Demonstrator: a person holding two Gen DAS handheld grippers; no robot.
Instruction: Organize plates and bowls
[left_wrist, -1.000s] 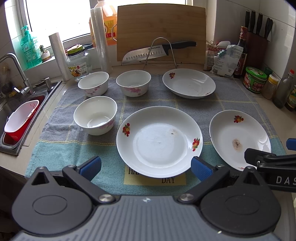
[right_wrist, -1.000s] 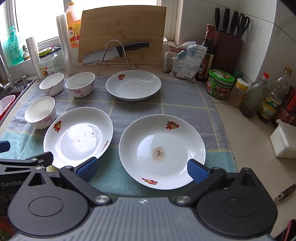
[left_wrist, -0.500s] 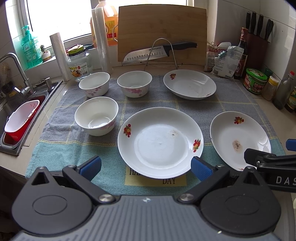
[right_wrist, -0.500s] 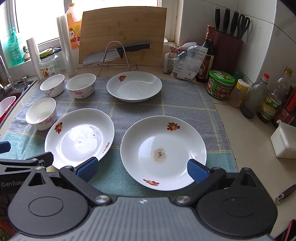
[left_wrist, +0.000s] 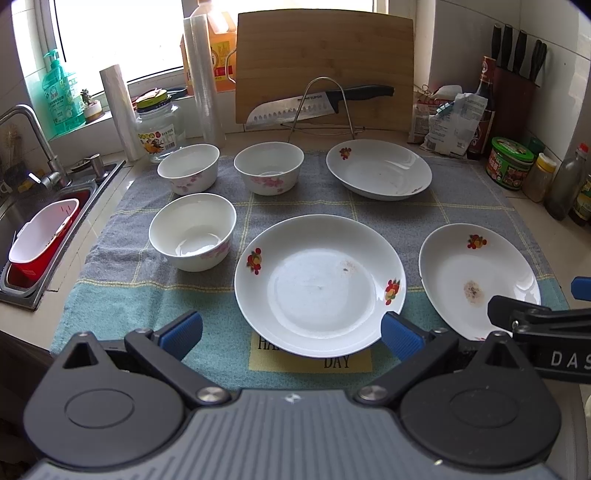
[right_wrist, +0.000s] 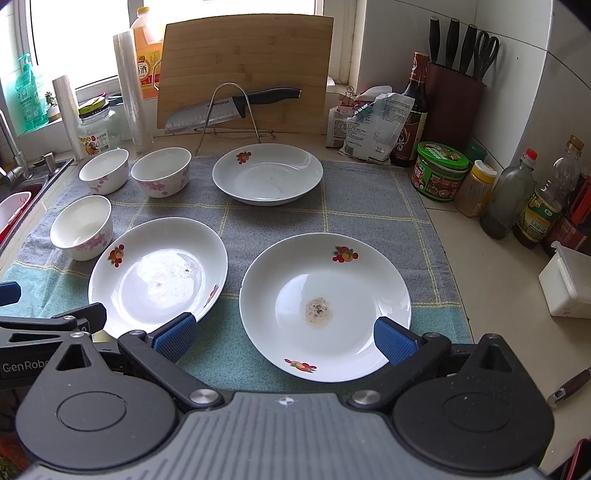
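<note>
Both the left tongs (left_wrist: 291, 334) and right tongs (right_wrist: 282, 338) hover spread wide and empty, each just short of a white plate (left_wrist: 319, 282) (right_wrist: 325, 304) ahead, three bowls (left_wrist: 192, 230) beyond to the left on the towel-covered tabletop (right_wrist: 369, 218).

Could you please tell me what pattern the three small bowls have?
White bowls with pink blossom prints on their sides, clearest in the left wrist view.

Left gripper (left_wrist: 291, 332): jaws spread wide, nothing between the blue pads (left_wrist: 181, 330). Right gripper (right_wrist: 282, 334): jaws equally wide, nothing between them. Both held level, side by side.
</note>
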